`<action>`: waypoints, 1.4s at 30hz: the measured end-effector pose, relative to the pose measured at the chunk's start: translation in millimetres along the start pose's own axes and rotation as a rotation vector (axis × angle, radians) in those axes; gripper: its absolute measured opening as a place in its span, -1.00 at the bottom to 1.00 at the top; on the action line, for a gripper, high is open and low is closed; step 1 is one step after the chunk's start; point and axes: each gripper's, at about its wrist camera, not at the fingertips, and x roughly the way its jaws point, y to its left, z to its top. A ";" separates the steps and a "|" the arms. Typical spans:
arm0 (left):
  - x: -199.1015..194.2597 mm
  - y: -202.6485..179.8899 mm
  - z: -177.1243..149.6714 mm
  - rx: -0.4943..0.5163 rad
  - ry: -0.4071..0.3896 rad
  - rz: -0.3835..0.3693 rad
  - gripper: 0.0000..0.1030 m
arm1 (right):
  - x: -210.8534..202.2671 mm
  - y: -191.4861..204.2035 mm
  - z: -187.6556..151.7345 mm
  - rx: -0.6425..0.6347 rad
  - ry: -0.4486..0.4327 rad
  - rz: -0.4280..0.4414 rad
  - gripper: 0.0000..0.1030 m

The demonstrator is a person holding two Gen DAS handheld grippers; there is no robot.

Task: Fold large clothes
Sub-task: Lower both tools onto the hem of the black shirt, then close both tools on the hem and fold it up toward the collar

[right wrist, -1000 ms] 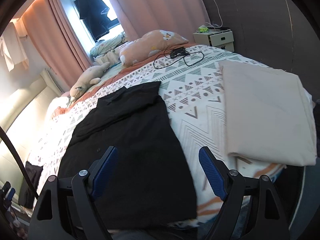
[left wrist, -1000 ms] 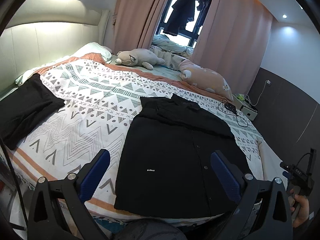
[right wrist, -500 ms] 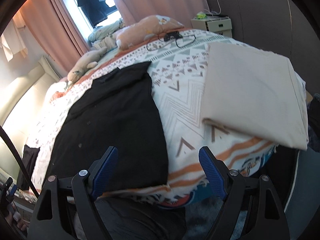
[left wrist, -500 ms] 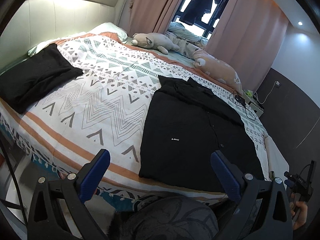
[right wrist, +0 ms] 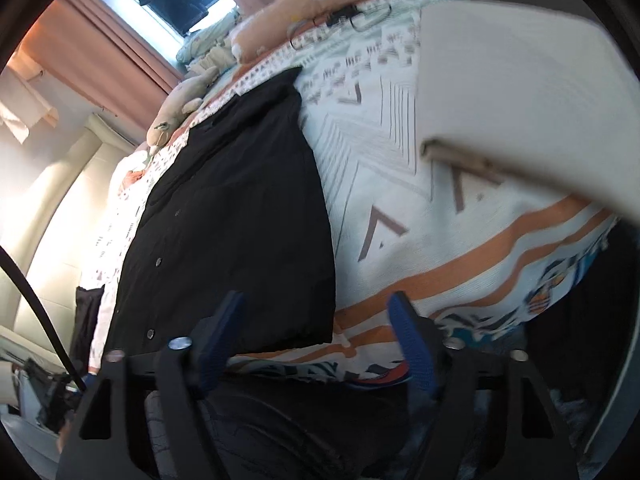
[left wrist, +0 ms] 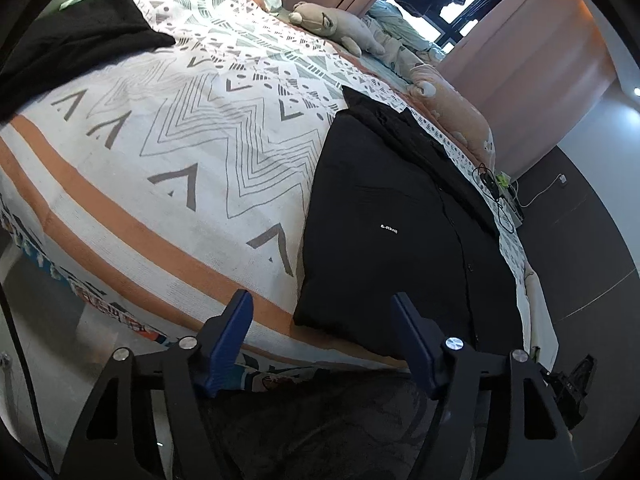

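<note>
A black button-up shirt (left wrist: 396, 216) lies flat on the patterned bedspread (left wrist: 192, 148), sleeves folded in, hem toward me. It also shows in the right wrist view (right wrist: 236, 220). My left gripper (left wrist: 322, 334) is open and empty, low at the foot of the bed, just before the shirt's near left hem corner. My right gripper (right wrist: 316, 332) is open and empty, low at the bed edge, just before the shirt's near right hem corner.
A folded black garment (left wrist: 68, 40) lies at the far left of the bed. A folded beige cloth (right wrist: 520, 92) lies at the right. Plush toys (left wrist: 336, 26) and pillows sit by the curtains. A cable (right wrist: 340, 20) lies near the bedside table.
Both grippers have dropped lower and come closer to the foot edge of the bed, toward the shirt's hem corners. The shirt has not moved. Both stay open.
</note>
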 end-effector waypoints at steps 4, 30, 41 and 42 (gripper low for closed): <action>18.5 8.7 -0.4 -0.042 0.045 -0.020 0.25 | 25.3 -9.1 -1.5 0.048 0.049 0.040 0.07; 13.3 3.9 2.2 -0.144 0.036 -0.153 -0.75 | 40.6 -1.8 4.5 0.083 0.028 0.173 -0.80; -78.6 -19.6 5.2 -0.069 -0.083 -0.241 -0.75 | -46.0 46.3 -0.8 -0.052 -0.119 0.235 -0.82; -86.2 -23.4 5.7 -0.063 -0.096 -0.250 -0.75 | -54.4 49.9 -3.7 -0.062 -0.129 0.243 -0.82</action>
